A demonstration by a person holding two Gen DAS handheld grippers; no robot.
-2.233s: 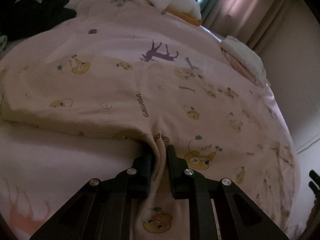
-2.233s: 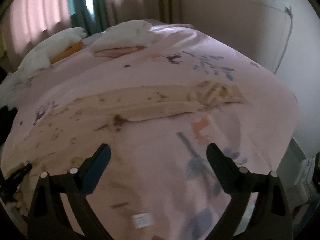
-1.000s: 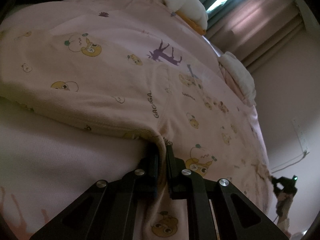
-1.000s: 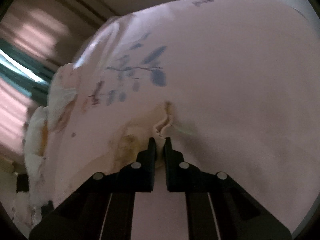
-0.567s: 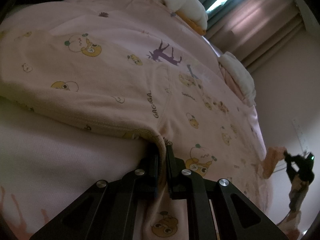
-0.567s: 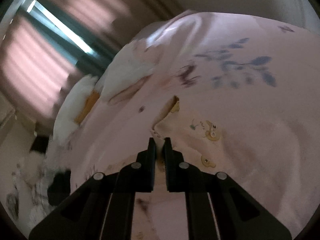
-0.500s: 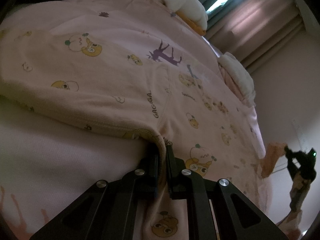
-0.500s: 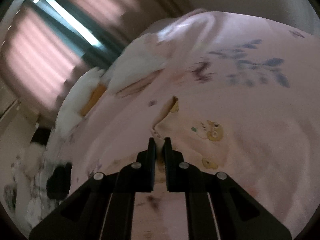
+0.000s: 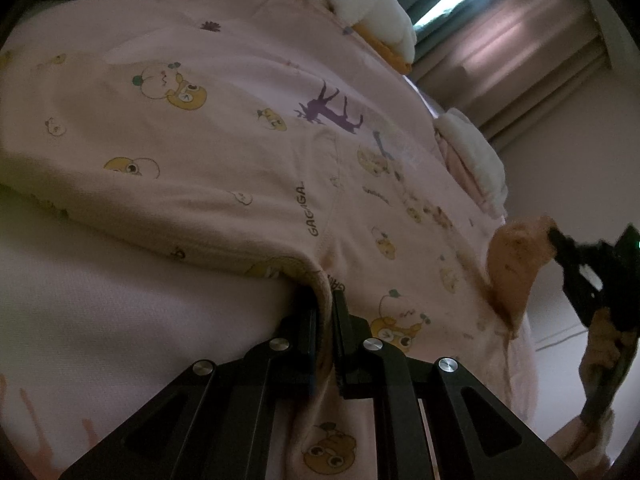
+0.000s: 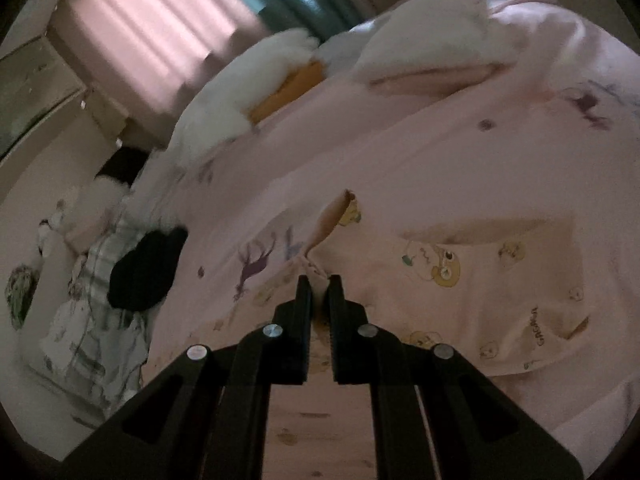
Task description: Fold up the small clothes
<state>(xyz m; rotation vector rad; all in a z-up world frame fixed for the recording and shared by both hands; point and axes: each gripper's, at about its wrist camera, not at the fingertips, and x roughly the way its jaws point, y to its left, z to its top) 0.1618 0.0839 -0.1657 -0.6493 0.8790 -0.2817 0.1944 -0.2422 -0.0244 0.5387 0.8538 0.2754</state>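
A small peach garment (image 9: 224, 176) with yellow cartoon prints and "GAGAGA" lettering lies spread on the pink bed. My left gripper (image 9: 325, 300) is shut on its near edge at the crotch seam. My right gripper (image 10: 318, 284) is shut on a far end of the same garment (image 10: 472, 280) and holds that end lifted. In the left wrist view the right gripper (image 9: 552, 240) shows at the right with the raised cloth end (image 9: 516, 264) hanging from it.
The pink bedsheet (image 9: 100, 320) has deer and leaf prints. White and orange pillows (image 10: 272, 88) and folded white-pink cloth (image 9: 476, 160) lie near the curtains. A black item (image 10: 148, 268) and a plaid cloth (image 10: 92, 320) lie at the bed's left side.
The right gripper closed on the garment's far end and has lifted and carried it over the bed towards the left gripper's side. The left gripper has stayed shut on the near edge.
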